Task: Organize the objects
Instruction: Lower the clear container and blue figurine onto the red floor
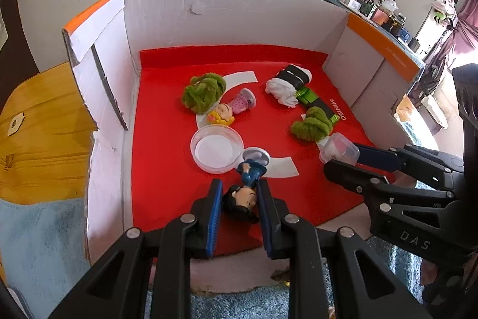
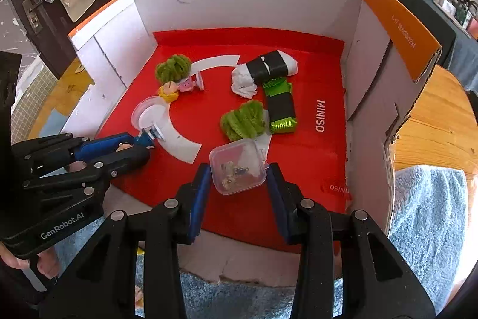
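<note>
The cardboard box (image 2: 388, 29) with its red MINISO liner (image 2: 298, 145) is the frame for everything; all places below are given relative to the liner's white ring print (image 2: 179, 136). Beyond the ring's far right lie a white-and-black wrapped bundle (image 2: 264, 68) and a green-and-black packet (image 2: 279, 106). 2 green fuzzy clumps sit apart: one (image 2: 173, 68) at the ring's far-left end, the other (image 2: 243, 121) inside its right side. A round clear dish (image 1: 215, 150) rests on the ring's left edge, open side up, likely a receptacle. The right gripper (image 2: 237, 172) pinches a small clear lidded box (image 2: 237, 166) just right of the ring's near end. The left gripper (image 1: 240, 199) clamps a dark-haired figurine (image 1: 243, 193) by its head, base touching the dish; a blonde figurine (image 1: 228, 109) lies past it.
</note>
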{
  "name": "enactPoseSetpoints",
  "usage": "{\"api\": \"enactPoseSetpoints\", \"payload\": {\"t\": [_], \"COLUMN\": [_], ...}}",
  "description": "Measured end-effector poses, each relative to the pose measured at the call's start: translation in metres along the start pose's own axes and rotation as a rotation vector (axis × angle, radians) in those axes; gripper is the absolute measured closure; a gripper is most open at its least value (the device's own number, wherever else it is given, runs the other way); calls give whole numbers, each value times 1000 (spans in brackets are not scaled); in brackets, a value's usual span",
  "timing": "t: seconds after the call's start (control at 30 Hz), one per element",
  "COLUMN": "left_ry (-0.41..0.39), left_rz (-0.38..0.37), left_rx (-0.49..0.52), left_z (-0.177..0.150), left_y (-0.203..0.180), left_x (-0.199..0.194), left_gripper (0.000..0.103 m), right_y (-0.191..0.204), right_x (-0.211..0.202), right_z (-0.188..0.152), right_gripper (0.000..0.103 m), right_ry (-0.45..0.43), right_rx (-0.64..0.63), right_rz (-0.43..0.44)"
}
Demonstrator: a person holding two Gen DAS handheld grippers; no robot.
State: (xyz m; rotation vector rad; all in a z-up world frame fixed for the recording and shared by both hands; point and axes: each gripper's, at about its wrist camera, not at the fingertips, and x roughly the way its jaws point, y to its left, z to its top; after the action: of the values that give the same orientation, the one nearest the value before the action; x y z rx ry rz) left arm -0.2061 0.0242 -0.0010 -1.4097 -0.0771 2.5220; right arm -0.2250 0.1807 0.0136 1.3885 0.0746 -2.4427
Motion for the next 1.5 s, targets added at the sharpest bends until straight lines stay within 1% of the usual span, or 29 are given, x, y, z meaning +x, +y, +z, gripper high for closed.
{"api": "enactPoseSetpoints", "payload": {"t": [0.47, 0.87, 1.23, 1.5], "left_ry": [-2, -9, -24, -26], "left_rz": [6, 4, 13, 20], "left_rx": [-5, -19, -31, -29], "left_z": [11, 18, 18, 18], "left_y": [4, 6, 5, 4], "left_x": [9, 14, 16, 17], "left_gripper": [79, 79, 79, 79], "right_y": [-2, 1, -5, -5], "right_x": [8, 12, 17, 15], "right_z": [8, 15, 17, 17], "right_gripper": [66, 66, 66, 65], "right_ry": [-21, -40, -51, -51], "right_rx": [24, 37, 61, 66], "right_rz": [-9, 6, -38, -34]}}
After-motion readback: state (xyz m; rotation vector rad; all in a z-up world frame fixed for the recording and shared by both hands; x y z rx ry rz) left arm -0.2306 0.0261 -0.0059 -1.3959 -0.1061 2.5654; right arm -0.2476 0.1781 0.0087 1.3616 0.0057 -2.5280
